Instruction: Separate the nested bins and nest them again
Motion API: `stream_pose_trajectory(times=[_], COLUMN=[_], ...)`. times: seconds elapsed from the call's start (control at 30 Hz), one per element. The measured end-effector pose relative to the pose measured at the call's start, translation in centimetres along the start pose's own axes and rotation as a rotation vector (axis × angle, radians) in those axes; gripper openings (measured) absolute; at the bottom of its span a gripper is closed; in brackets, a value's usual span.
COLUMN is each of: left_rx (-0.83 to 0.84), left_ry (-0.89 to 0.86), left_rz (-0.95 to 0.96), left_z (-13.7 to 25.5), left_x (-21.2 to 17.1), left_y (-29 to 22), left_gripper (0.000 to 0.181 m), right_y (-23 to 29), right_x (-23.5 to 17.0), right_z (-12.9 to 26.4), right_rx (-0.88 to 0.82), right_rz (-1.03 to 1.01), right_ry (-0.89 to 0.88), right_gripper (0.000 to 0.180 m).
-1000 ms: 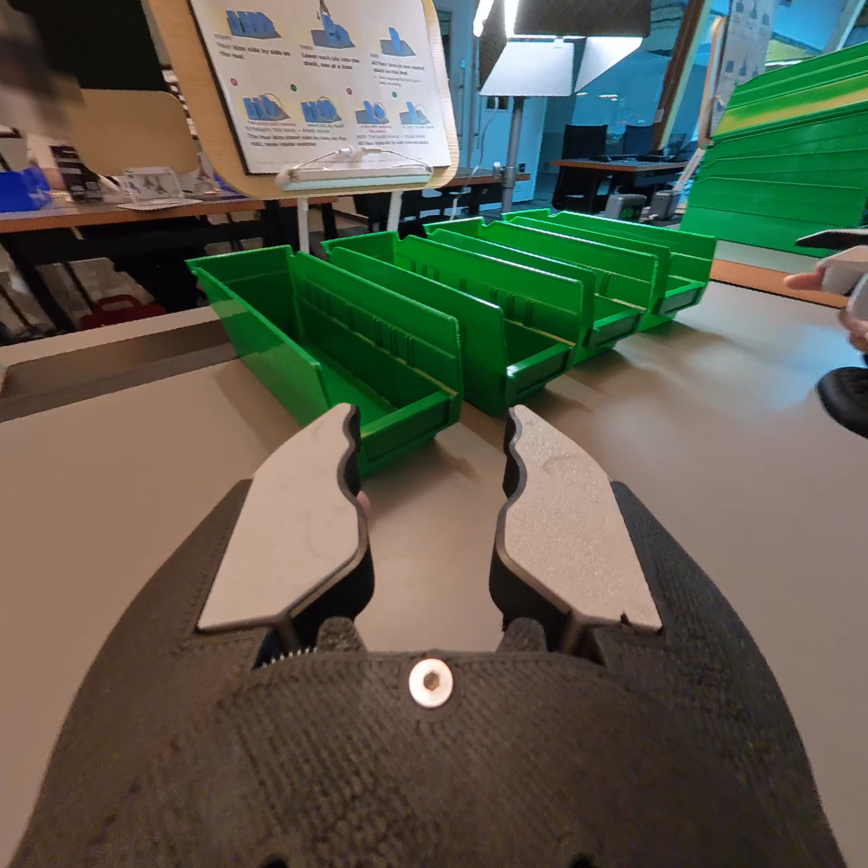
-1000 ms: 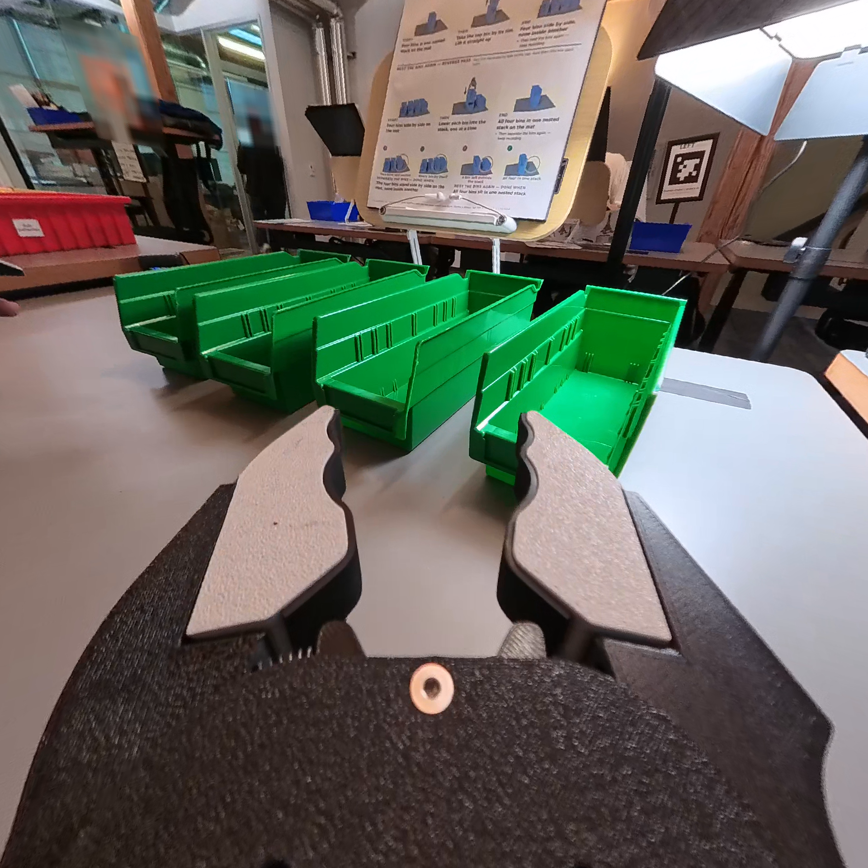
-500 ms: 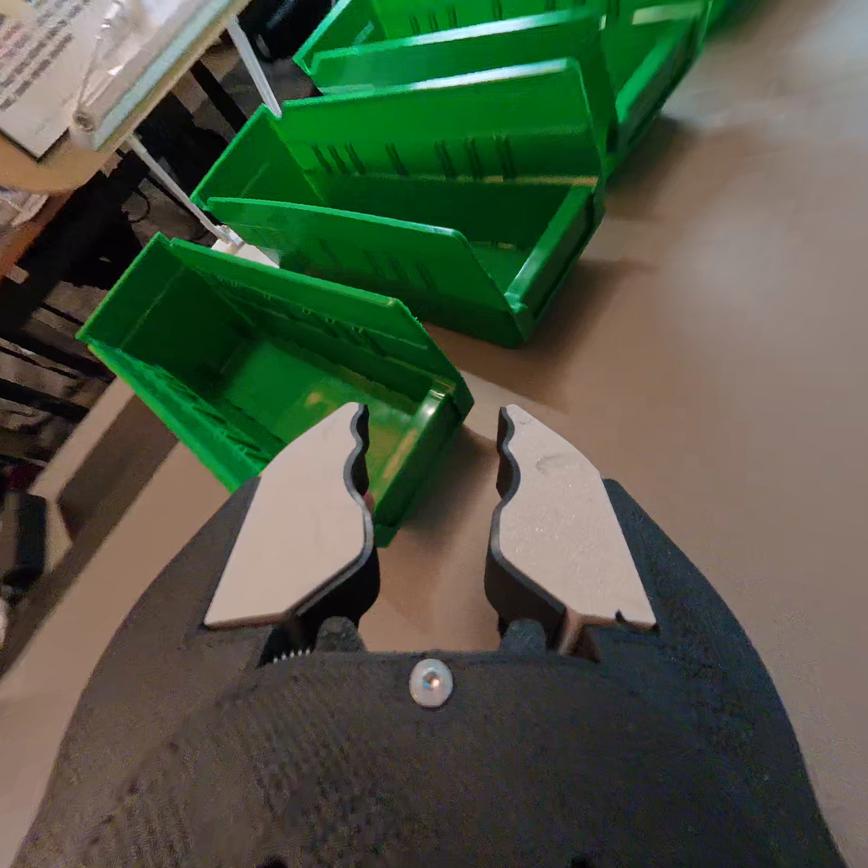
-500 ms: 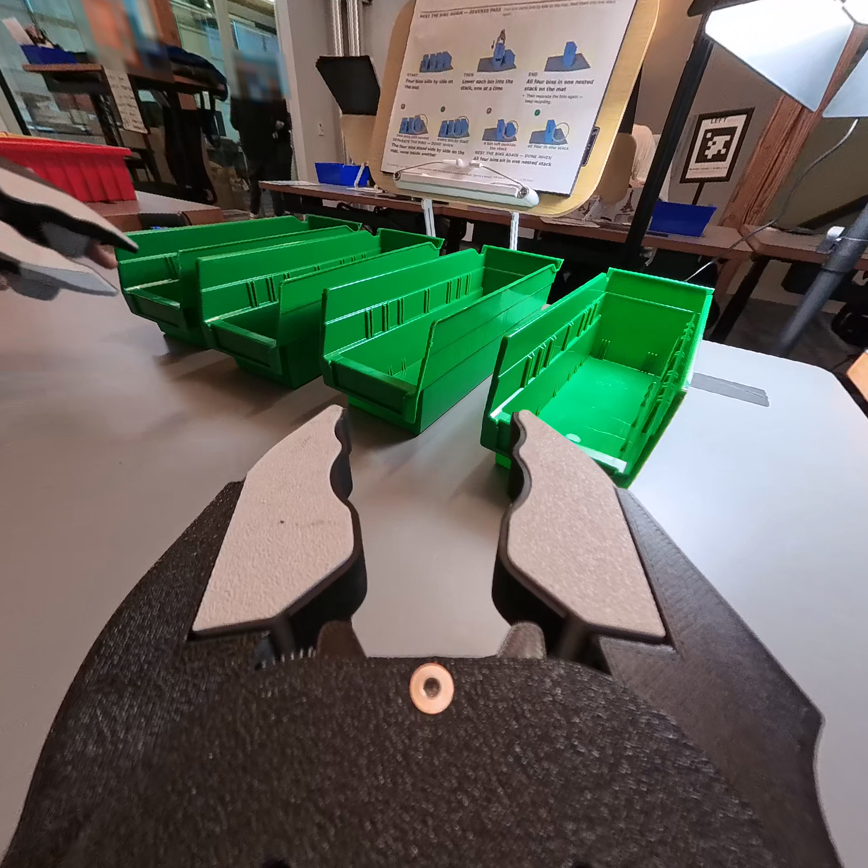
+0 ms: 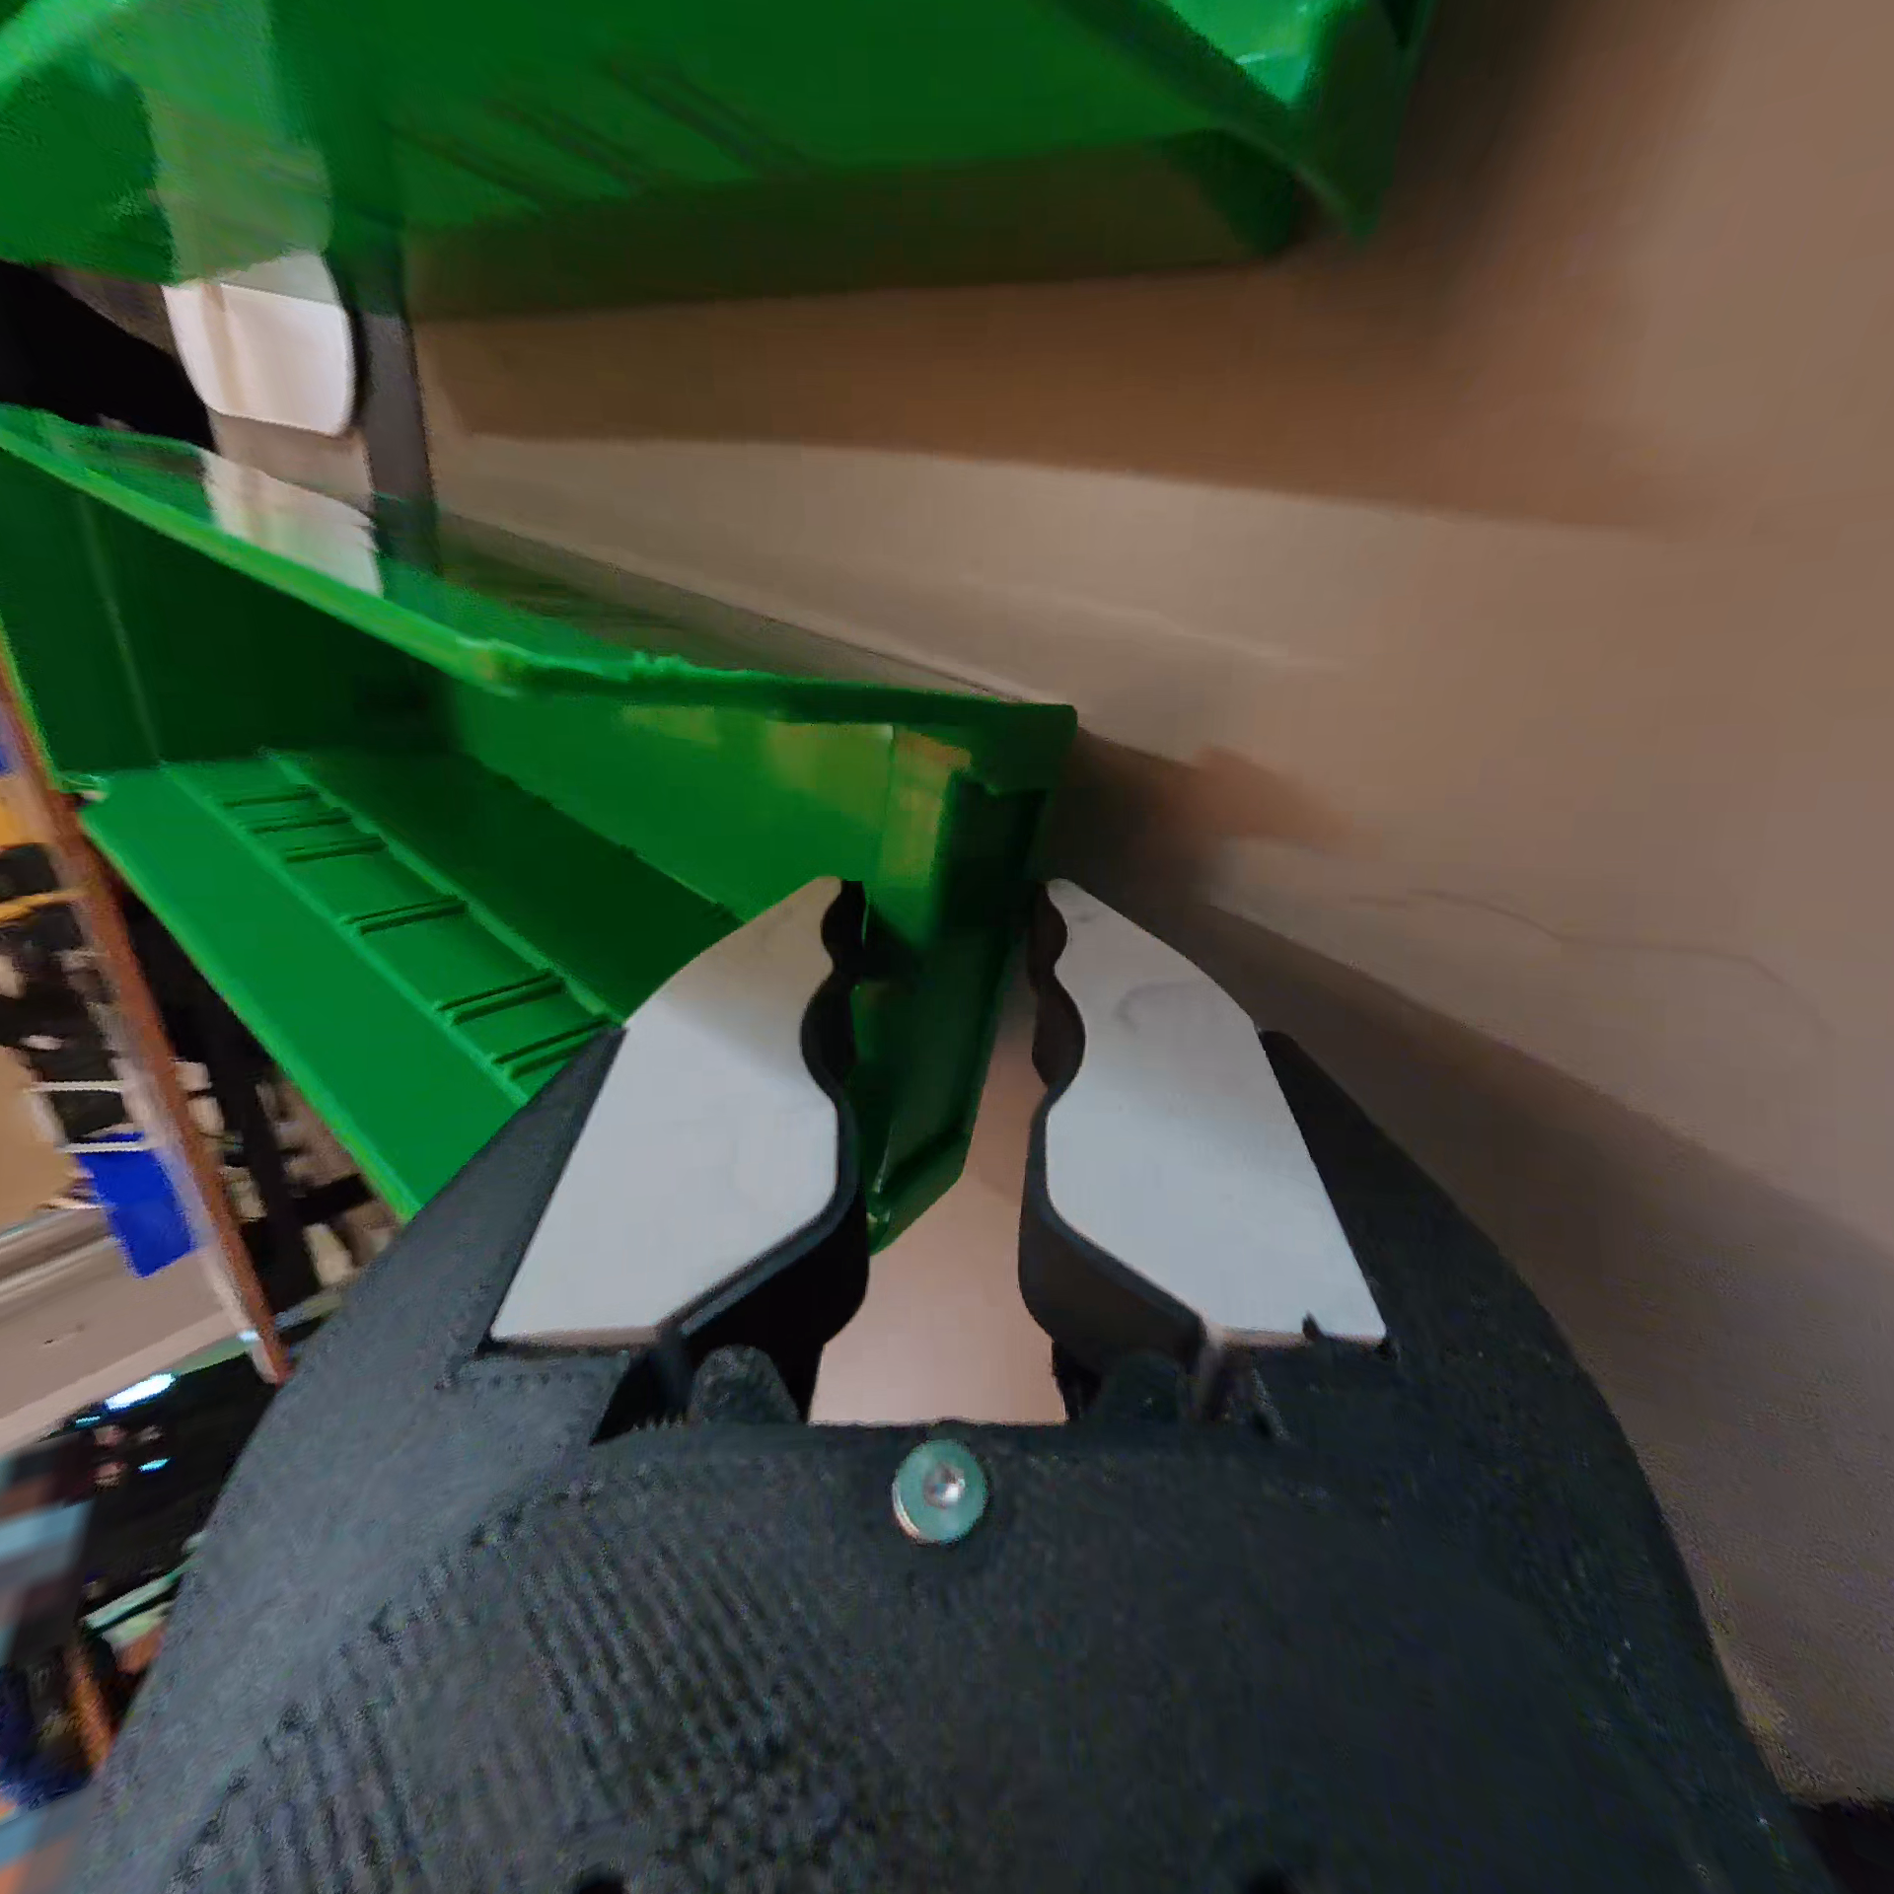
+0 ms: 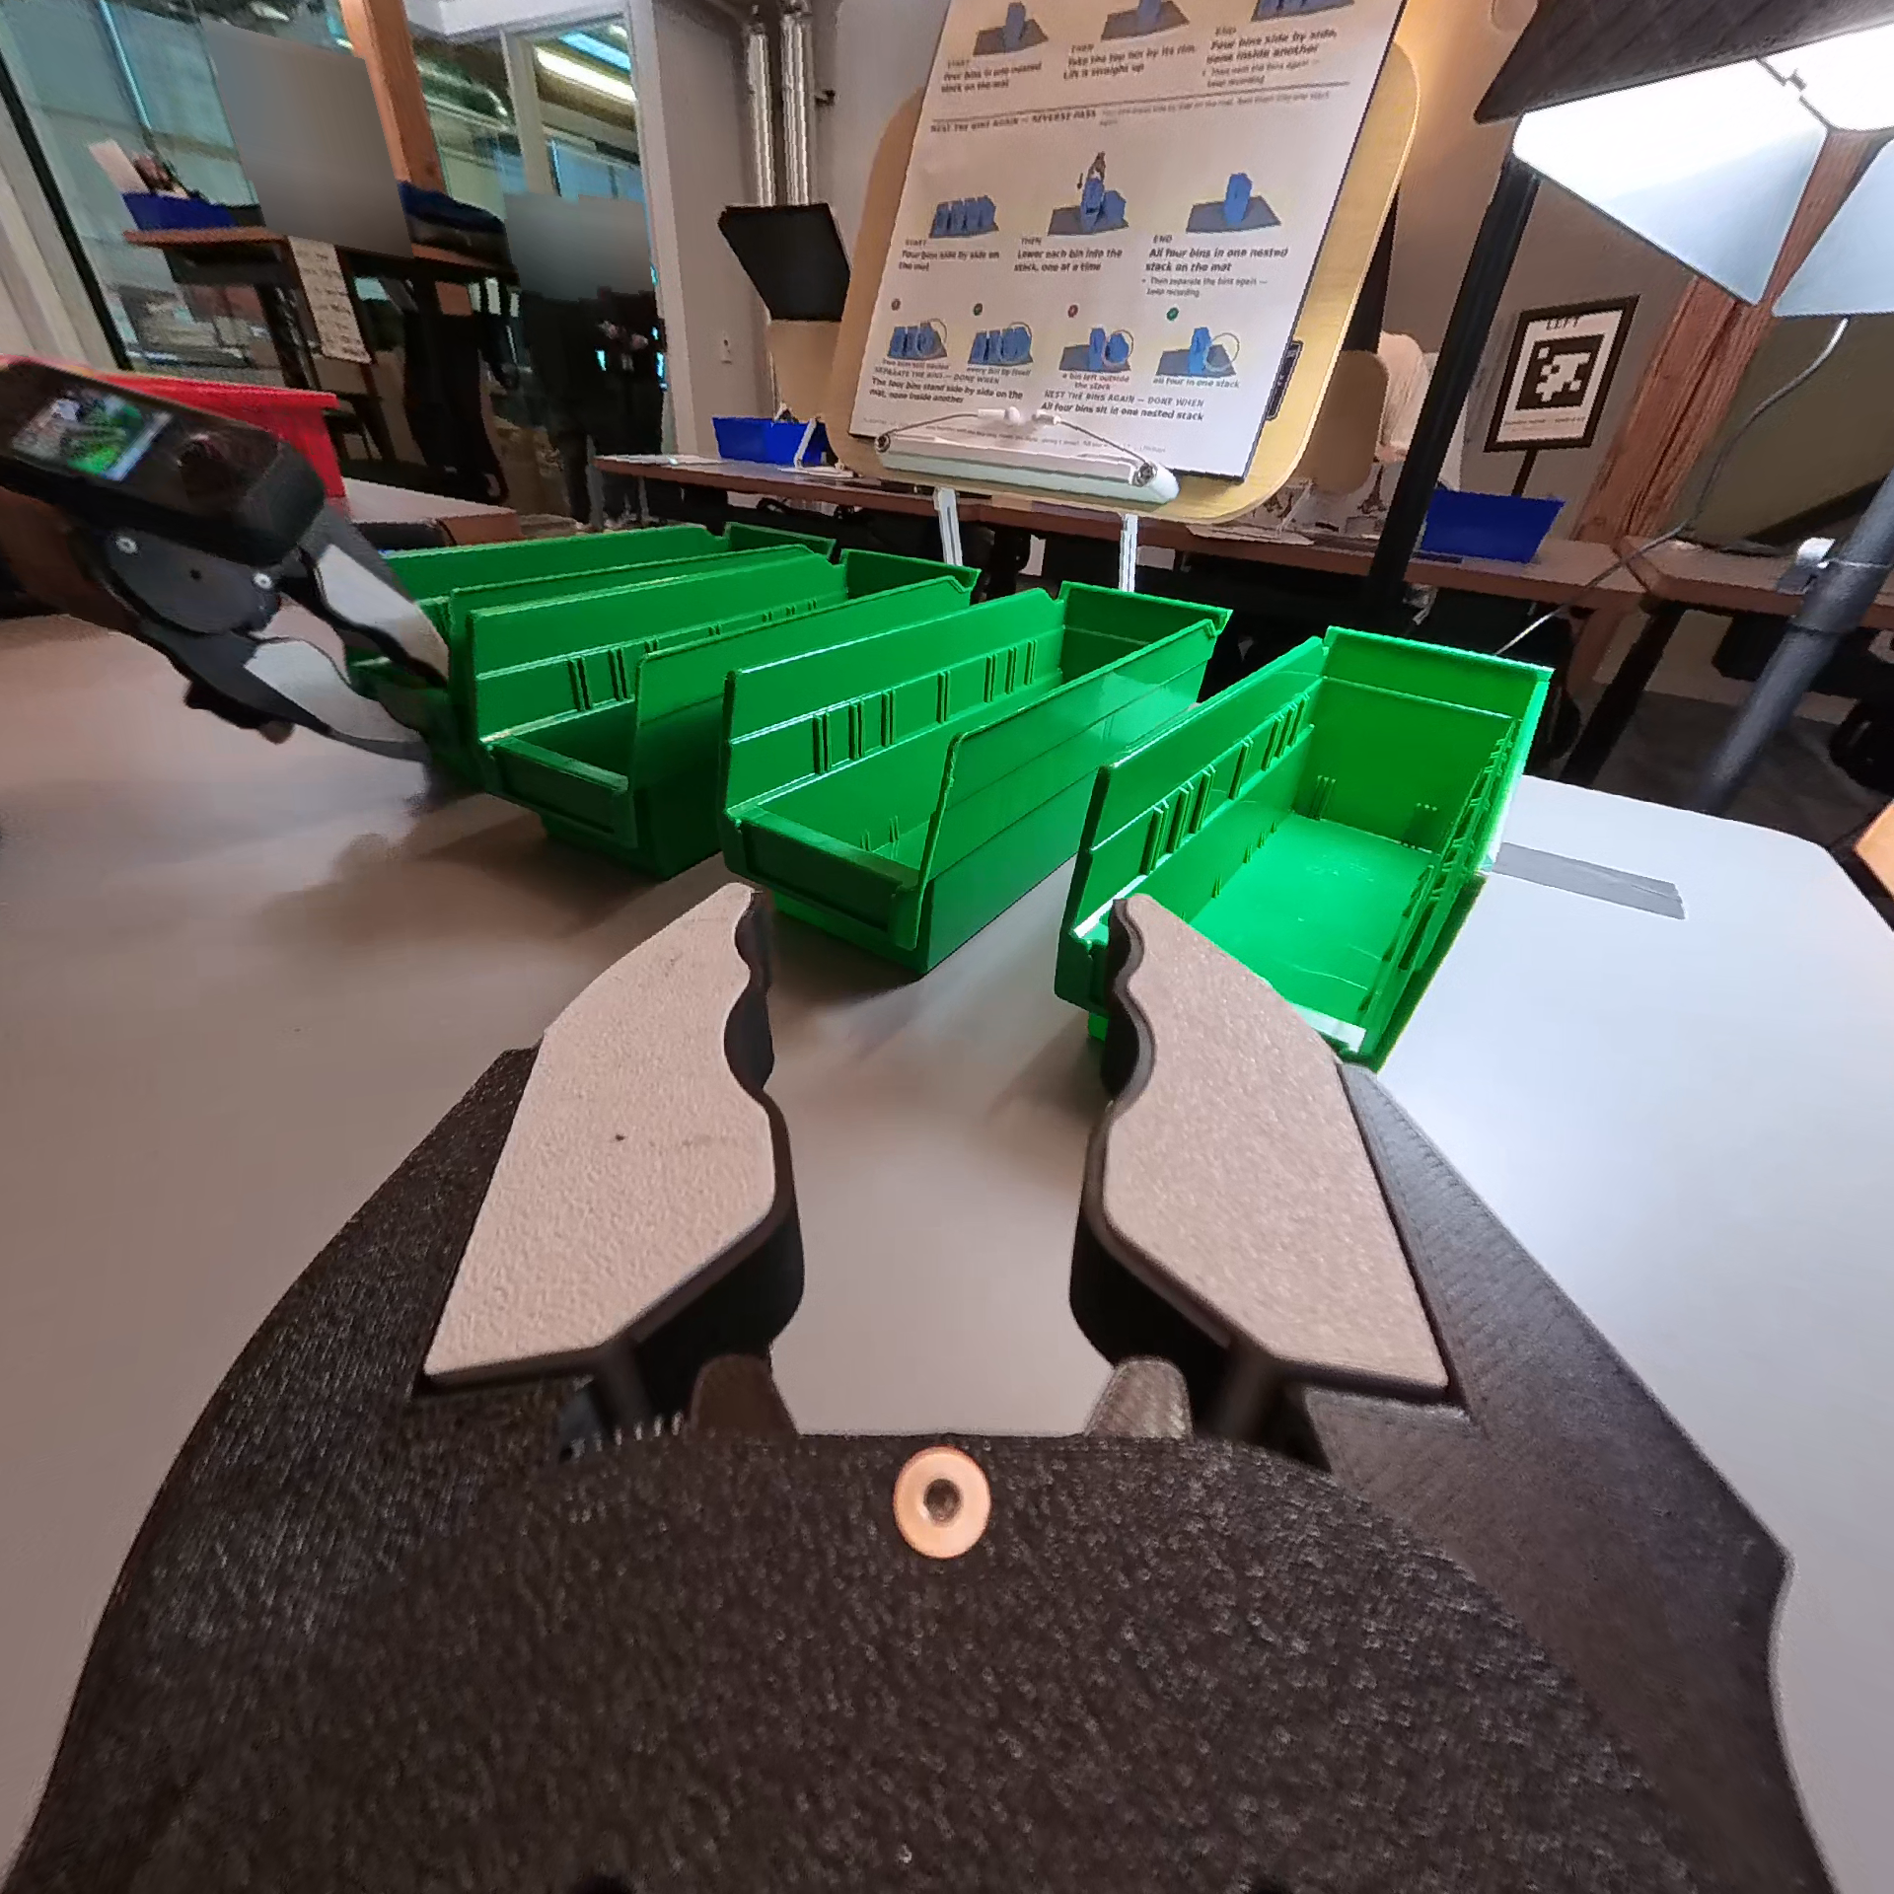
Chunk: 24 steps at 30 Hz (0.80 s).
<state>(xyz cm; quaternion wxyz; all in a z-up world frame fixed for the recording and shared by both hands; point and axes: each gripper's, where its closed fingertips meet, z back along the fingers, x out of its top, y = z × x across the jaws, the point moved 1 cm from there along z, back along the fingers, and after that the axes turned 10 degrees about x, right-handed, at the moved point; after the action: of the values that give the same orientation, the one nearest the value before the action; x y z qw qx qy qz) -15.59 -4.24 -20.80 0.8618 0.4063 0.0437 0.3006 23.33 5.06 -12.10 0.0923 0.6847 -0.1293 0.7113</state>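
Note:
Four green bins stand side by side on the grey table (image 6: 256, 974). My left gripper (image 5: 943, 897) is rolled on its side and shut on the front lip of the leftmost bin (image 5: 512, 820), with one finger inside and one outside. The second bin (image 5: 717, 123) fills the top of that view. In the right wrist view the left gripper (image 6: 425, 707) shows at the leftmost bin (image 6: 615, 559), beside the second bin (image 6: 656, 697) and the third bin (image 6: 953, 789). My right gripper (image 6: 935, 912) is open and empty above the table, just before the rightmost bin (image 6: 1322, 881).
An instruction board (image 6: 1107, 256) on a stand rises behind the bins. A strip of grey tape (image 6: 1589, 881) lies on the table to the right of the rightmost bin. A lamp shade (image 6: 1742, 154) hangs at the upper right. Desks with blue trays (image 6: 1486, 512) stand behind. My right fingertips sit around 40 cm from my left ones.
My left gripper moved forward, rolled on its side and narrowed its fingers onto the leftmost bin's front lip. My right gripper barely moved and stayed open.

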Motion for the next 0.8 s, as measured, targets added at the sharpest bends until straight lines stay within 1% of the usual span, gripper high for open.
stream_pose_trajectory(times=[0.1,0.2,0.37,0.5,0.57,0.67,0.8], left_rx=[0.038,0.072,0.176,0.298,0.296,0.284,0.270], left_ry=[-0.027,-0.075,-0.113,-0.155,-0.173,-0.185,-0.163], left_rz=[-0.034,-0.034,-0.043,-0.069,-0.061,-0.064,-0.087], left_z=[0.2,1.8,6.0,9.1,10.2,10.4,9.4], left_x=[0.2,1.2,3.6,5.9,7.2,8.5,8.3], left_y=[0.1,1.1,5.3,9.4,10.4,10.8,10.4], left_gripper=[0.032,0.031,0.031,0.028,0.027,0.027,0.027], right_y=[0.0,0.0,0.1,0.0,0.0,0.0,-0.1], right_x=[0.0,0.0,-0.1,0.0,-0.1,0.0,0.1], right_z=[0.0,0.0,0.0,0.0,0.0,0.1,0.3], right_rx=[0.006,0.009,0.010,0.004,0.005,0.003,0.001], right_rz=[-0.003,-0.006,-0.004,-0.002,-0.005,-0.008,-0.017], right_ry=[0.003,0.000,0.005,0.003,0.004,-0.001,-0.013], right_gripper=[0.062,0.062,0.062,0.061,0.061,0.061,0.060])
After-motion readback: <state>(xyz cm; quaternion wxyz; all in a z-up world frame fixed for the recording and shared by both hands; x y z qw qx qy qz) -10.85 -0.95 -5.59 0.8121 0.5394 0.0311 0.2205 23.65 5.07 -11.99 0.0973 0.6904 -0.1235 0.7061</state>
